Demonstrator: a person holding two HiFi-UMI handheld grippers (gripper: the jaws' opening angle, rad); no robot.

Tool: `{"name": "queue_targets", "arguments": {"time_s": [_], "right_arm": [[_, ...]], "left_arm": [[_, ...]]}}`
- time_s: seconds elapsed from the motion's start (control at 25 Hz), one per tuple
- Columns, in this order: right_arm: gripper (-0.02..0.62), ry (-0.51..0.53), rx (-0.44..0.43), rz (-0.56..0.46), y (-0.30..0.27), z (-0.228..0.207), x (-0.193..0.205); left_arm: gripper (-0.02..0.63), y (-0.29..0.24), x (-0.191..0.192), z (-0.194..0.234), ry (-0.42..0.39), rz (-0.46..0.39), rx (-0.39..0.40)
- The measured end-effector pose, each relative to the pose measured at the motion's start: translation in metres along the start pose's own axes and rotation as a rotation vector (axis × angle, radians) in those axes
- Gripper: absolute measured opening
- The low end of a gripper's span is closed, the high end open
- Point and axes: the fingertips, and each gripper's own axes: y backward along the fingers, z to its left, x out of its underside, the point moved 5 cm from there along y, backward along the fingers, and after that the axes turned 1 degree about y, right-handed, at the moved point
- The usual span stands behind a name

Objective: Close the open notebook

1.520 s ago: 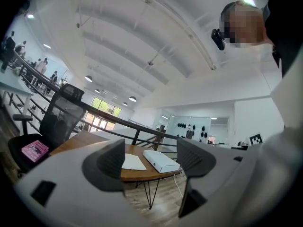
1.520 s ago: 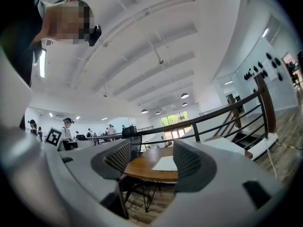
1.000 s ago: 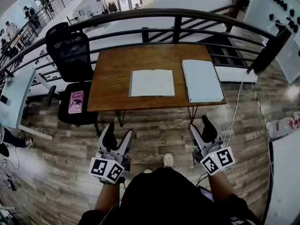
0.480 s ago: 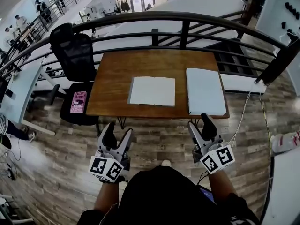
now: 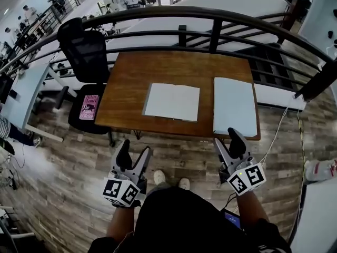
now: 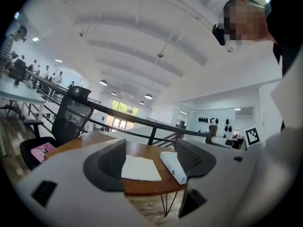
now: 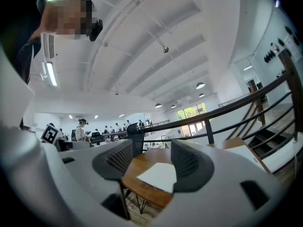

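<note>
The open notebook point(image 5: 172, 101) lies flat with white pages up at the middle of the brown wooden table point(image 5: 126, 88). A closed white book point(image 5: 235, 113) lies to its right, near the table's front right corner. My left gripper point(image 5: 134, 153) is open over the floor, short of the table's front edge. My right gripper point(image 5: 227, 141) is also open, just before the white book's near end. Neither has anything between its fingers. In the left gripper view the notebook point(image 6: 139, 168) and the white book point(image 6: 173, 167) show between the jaws, far off. The right gripper view shows the notebook point(image 7: 158, 176) likewise.
A black office chair point(image 5: 81, 51) stands left of the table with a pink book point(image 5: 89, 107) on its seat. A dark metal railing point(image 5: 210, 15) runs behind the table. A cable point(image 5: 274, 136) hangs at the table's right. Wood-plank floor point(image 5: 63, 162) lies under me.
Both grippers have come nearer to the table's front edge, and the table now sits lower and closer in the head view. Both stay open and empty.
</note>
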Motion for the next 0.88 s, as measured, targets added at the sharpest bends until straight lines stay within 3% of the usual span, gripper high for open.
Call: {"name": "queue_targets", "arguments": {"time_s": [0.32, 0.6, 0.88], "right_arm": [[0.247, 0.026, -0.022, 0.041, -0.058, -0.008, 0.01], [0.244, 0.045, -0.009, 0.066, -0.112, -0.013, 0.008], [0.238, 0.054, 0.0, 0.097, -0.163, -0.018, 0.015]], "left_arm": [[0.333, -0.032, 0.005, 0.036, -0.005, 0.021, -0.009], [0.333, -0.074, -0.005, 0.069, -0.028, 0.042, 0.033], [0.333, -0.103, -0.013, 0.104, 0.003, 0.041, 0.046]]}}
